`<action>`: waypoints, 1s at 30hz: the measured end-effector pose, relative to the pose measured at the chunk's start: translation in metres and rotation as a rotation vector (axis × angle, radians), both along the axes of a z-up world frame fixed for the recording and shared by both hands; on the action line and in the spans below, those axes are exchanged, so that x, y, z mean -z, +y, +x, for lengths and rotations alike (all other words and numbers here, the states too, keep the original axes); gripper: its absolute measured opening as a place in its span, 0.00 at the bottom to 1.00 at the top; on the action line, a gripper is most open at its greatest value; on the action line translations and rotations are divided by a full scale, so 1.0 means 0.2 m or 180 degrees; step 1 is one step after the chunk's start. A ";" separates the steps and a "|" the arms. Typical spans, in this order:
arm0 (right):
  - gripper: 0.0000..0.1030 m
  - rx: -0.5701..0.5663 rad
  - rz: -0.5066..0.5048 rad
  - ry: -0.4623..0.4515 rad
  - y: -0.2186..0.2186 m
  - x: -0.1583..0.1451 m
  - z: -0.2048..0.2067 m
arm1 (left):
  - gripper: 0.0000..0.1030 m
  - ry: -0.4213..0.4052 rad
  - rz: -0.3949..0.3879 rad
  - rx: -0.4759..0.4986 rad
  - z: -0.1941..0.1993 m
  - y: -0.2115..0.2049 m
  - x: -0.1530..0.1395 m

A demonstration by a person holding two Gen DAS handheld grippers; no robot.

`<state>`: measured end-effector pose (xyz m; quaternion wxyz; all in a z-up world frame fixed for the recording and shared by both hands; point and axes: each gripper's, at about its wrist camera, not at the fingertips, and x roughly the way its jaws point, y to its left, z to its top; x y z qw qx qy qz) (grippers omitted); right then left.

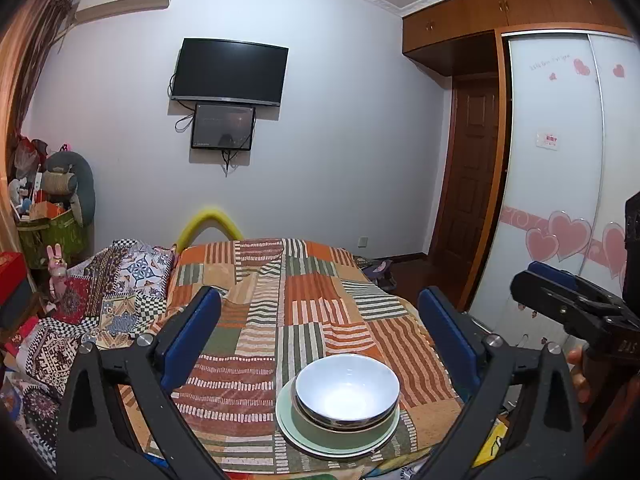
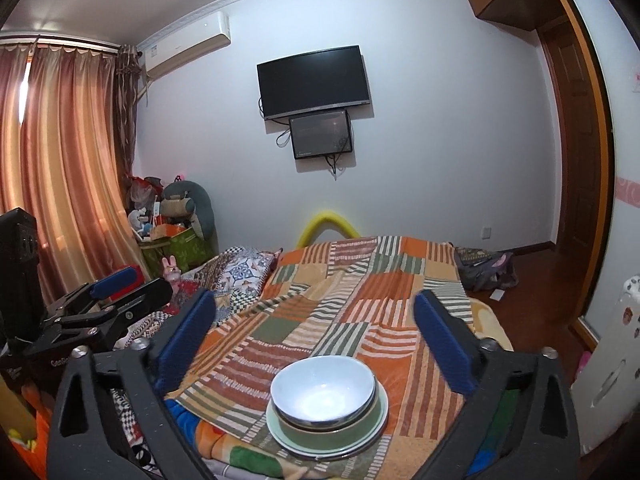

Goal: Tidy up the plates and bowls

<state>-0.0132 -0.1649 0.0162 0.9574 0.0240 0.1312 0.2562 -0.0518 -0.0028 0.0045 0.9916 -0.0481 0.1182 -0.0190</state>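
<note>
Both hand-held grippers are hanging above the bed with their blue pads spread wide and nothing between them. In its own view the left gripper (image 1: pixel 320 336) is framing the crockery stack, which is sitting low at about 6 o'clock, slightly toward its right finger. The right gripper (image 2: pixel 316 338) is framing the same stack at roughly 6 o'clock too, and neither one is touching it.

The white bowl (image 1: pixel 347 391) is nesting in a green bowl (image 1: pixel 344 430), and both are resting on a pale green plate (image 1: pixel 288 424), which is lying on the striped patchwork blanket (image 1: pixel 312 300) near the bed's closer edge. A second plate may be lying beneath it, but the rims are too close to tell.

Judging from this, the stacking is looking finished or nearly so: no loose plate or bowl is showing elsewhere on the blanket. What may remain is only moving the stack somewhere, and no destination is visible.
</note>
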 end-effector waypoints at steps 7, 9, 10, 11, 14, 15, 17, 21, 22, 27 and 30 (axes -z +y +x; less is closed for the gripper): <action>1.00 -0.0004 -0.0020 -0.0036 0.01 0.01 -0.02 | 0.98 -0.0022 0.0017 -0.0009 -0.02 -0.01 0.01; 1.00 -0.0001 -0.0023 -0.0044 0.01 0.01 -0.02 | 0.98 -0.0028 0.0016 -0.0008 -0.02 -0.01 0.01; 1.00 0.0001 -0.0018 -0.0049 0.01 0.01 -0.02 | 0.98 -0.0029 0.0018 -0.0005 -0.02 -0.01 0.01; 1.00 0.0002 -0.0014 -0.0053 0.01 0.01 -0.02 | 0.98 -0.0031 0.0020 -0.0005 -0.02 0.00 0.01; 1.00 0.0002 -0.0001 -0.0058 0.01 0.01 -0.02 | 0.98 -0.0036 0.0028 -0.0016 -0.02 -0.01 0.01; 1.00 0.0002 0.0004 -0.0058 0.01 0.01 -0.02 | 0.98 -0.0038 0.0027 -0.0021 -0.02 0.00 0.01; 1.00 0.0003 0.0003 -0.0063 0.01 0.00 -0.02 | 0.98 -0.0039 0.0017 -0.0023 -0.02 0.00 0.01; 1.00 0.0001 0.0006 -0.0063 0.01 0.00 -0.02 | 0.99 -0.0044 0.0016 -0.0030 -0.02 0.01 0.02; 1.00 0.0002 0.0006 -0.0064 0.01 0.00 -0.02 | 0.99 -0.0046 0.0020 -0.0032 -0.02 0.01 0.02; 1.00 0.0003 0.0007 -0.0066 0.01 0.00 -0.02 | 0.99 -0.0047 0.0024 -0.0034 -0.03 0.01 0.02; 1.00 -0.0002 0.0012 -0.0069 0.01 0.00 -0.02 | 0.99 -0.0044 0.0025 -0.0021 -0.03 0.01 0.02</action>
